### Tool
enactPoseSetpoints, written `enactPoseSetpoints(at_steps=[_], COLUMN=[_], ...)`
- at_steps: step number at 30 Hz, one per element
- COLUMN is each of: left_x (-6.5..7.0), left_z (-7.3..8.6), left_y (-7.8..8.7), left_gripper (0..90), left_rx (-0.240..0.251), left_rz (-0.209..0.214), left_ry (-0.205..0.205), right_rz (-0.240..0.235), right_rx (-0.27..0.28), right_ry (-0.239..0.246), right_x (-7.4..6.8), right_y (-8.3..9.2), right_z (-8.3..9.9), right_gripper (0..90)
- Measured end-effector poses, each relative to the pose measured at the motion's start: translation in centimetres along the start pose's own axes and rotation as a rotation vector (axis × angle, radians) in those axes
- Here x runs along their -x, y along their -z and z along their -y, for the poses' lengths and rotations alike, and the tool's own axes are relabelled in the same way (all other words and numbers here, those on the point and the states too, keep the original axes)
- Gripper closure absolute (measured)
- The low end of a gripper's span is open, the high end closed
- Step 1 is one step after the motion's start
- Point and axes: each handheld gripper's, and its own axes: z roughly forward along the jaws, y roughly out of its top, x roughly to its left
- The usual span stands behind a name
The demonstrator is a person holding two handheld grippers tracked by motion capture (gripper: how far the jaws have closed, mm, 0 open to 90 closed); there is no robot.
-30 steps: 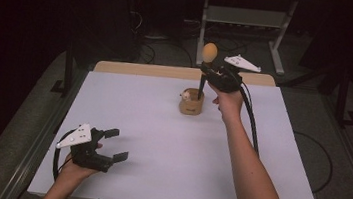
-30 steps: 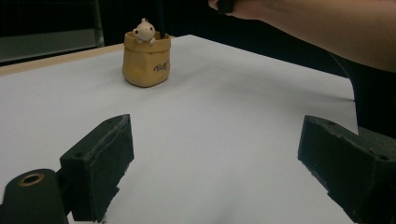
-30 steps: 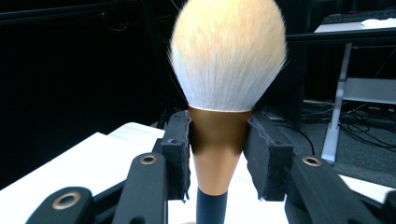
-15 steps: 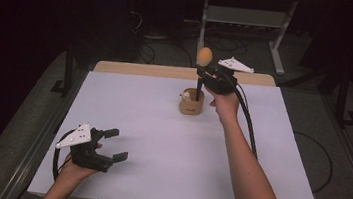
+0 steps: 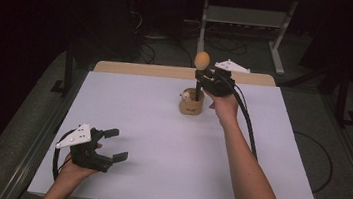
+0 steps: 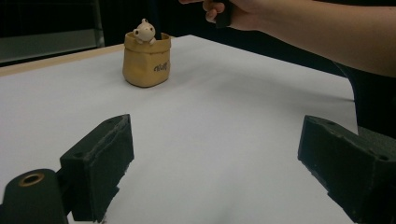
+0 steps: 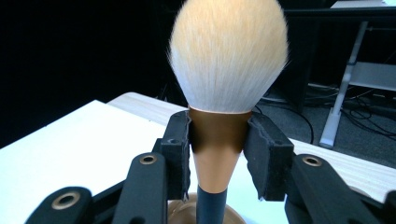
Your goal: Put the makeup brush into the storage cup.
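Above the small tan pot near the table's far edge, my right gripper pinches a makeup brush by its copper collar, bristles up, handle reaching down into the pot. My left gripper rests at the near left corner, jaws spread wide, holding nothing.

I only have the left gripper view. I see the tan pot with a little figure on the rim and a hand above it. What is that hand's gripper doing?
Observer: The right gripper is shut on a makeup brush, its fingers clamping the copper collar.
Operator: Brush upright?
Observer: Yes, bristles up, dark handle pointing down at the pot in the high view.
Operator: Is the handle in the pot?
Observer: Its lower end meets the pot's mouth; how deep, I cannot tell.
Operator: My gripper?
Observer: The left gripper is open, low over the table near its front left corner.
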Motion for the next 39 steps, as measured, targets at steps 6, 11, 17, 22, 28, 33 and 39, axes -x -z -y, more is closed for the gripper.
enactPoseSetpoints(at_steps=[6, 11, 17, 22, 28, 33, 39], left_x=[0.0, 0.0, 0.1, 0.1, 0.3, 0.2, 0.2], left_z=[0.0, 0.0, 0.0, 0.0, 0.0, 0.1, 0.3], left_y=[0.0, 0.0, 0.0, -0.1, 0.0, 0.2, 0.2], left_gripper=[10.0, 10.0, 10.0, 10.0, 10.0, 10.0, 10.0], left_rx=[0.001, 0.001, 0.004, 0.0, -0.003, 0.002, -0.006], left_rz=[0.001, 0.001, 0.001, 0.003, 0.001, -0.003, -0.004], left_ry=[0.003, 0.001, 0.004, -0.001, 0.004, 0.002, 0.004], right_rz=[-0.013, -0.015, -0.036, -0.032, -0.047, -0.07, -0.09], right_rx=[-0.027, -0.049, -0.067, -0.071, -0.055, -0.065, -0.078], right_ry=[0.007, 0.015, -0.006, 0.012, 0.018, -0.006, -0.019], right_x=[0.0, 0.0, 0.2, 0.2, 0.1, 0.3, 0.4], right_y=[-0.2, -0.3, -0.3, 0.2, 0.8, 1.3, 2.0], right_z=[0.3, 0.6, 0.7, 0.7, 0.7, 1.0, 1.3], right_gripper=[61.0, 60.3, 44.2, 38.3, 35.7, 29.2, 23.7])
